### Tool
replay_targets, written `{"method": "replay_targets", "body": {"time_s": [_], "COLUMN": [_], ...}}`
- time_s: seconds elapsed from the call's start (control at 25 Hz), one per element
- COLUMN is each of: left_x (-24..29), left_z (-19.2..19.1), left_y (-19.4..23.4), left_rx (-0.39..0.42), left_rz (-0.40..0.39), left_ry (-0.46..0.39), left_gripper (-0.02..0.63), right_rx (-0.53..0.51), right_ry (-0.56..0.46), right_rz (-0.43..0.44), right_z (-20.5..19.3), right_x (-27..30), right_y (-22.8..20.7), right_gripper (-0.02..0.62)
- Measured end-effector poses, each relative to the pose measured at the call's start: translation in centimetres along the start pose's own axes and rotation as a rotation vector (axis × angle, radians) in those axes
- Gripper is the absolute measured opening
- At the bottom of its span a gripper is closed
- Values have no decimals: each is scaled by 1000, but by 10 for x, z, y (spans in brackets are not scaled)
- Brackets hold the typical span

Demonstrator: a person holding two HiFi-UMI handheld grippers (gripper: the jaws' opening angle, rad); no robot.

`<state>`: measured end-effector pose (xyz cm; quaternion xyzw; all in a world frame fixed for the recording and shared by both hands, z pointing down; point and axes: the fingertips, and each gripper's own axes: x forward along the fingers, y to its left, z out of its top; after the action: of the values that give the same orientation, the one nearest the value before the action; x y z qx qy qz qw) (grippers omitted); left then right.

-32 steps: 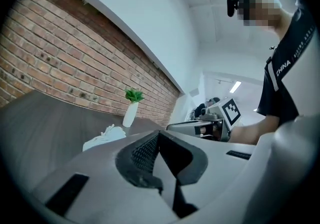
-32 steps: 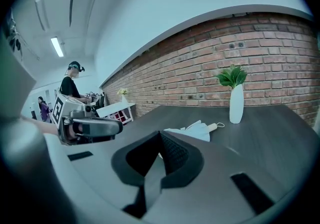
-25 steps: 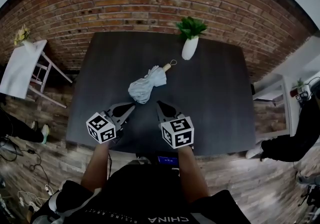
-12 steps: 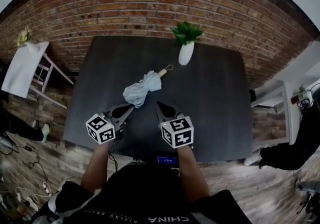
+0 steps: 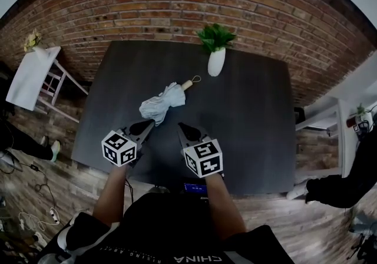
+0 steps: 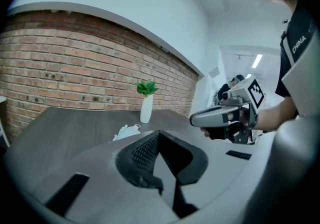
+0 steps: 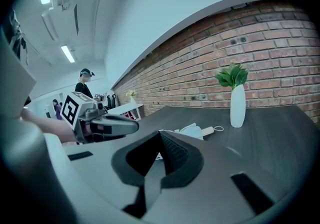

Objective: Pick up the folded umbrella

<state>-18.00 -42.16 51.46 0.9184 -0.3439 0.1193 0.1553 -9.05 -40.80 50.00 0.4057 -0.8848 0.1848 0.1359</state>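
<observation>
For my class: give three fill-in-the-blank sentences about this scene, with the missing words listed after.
1. The folded umbrella lies on the dark ____.
2. The white vase holds a green ____.
3. The wall behind is built of ____.
Missing words: table; plant; brick.

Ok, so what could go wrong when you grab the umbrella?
1. The left gripper and right gripper are both shut; unless they open, they may just shove the umbrella along the table.
2. Its cloth looks loose and puffy, so the jaws might pinch only cloth and it could slip.
</observation>
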Motion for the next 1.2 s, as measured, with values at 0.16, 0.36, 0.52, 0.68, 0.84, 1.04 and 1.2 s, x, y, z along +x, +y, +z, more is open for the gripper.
{"method": "replay_targets", "body": {"time_s": [0.16, 0.36, 0.52, 0.68, 0.84, 1.04, 1.2], "left_x": [13, 27, 49, 77, 103, 129, 142], "left_z": [11, 17, 15, 6, -8, -33, -56], "left_y": [3, 20, 40, 58, 78, 102, 111], "left_rx": [-2, 42, 101, 142, 179, 180, 157], "left_rz": [44, 63, 45, -1, -6, 9, -8], "left_ry": [-6, 48, 143, 253, 350, 458, 521], "left_gripper": [2, 2, 3, 49, 122, 249, 344], "right_rx": [6, 32, 31, 45, 51, 70, 79], "right_ry": [-8, -8, -1, 4, 11, 22, 41], "right_rz": [62, 97, 87, 68, 51, 42, 43], "right_z": [-2, -4, -2, 3, 10, 12, 6], "right_x": [0, 12, 24, 36, 48, 62, 73], "right_y": [-3, -9, -21, -31, -43, -58, -64], "right_gripper": [8, 8, 8, 8, 8, 8, 8]}}
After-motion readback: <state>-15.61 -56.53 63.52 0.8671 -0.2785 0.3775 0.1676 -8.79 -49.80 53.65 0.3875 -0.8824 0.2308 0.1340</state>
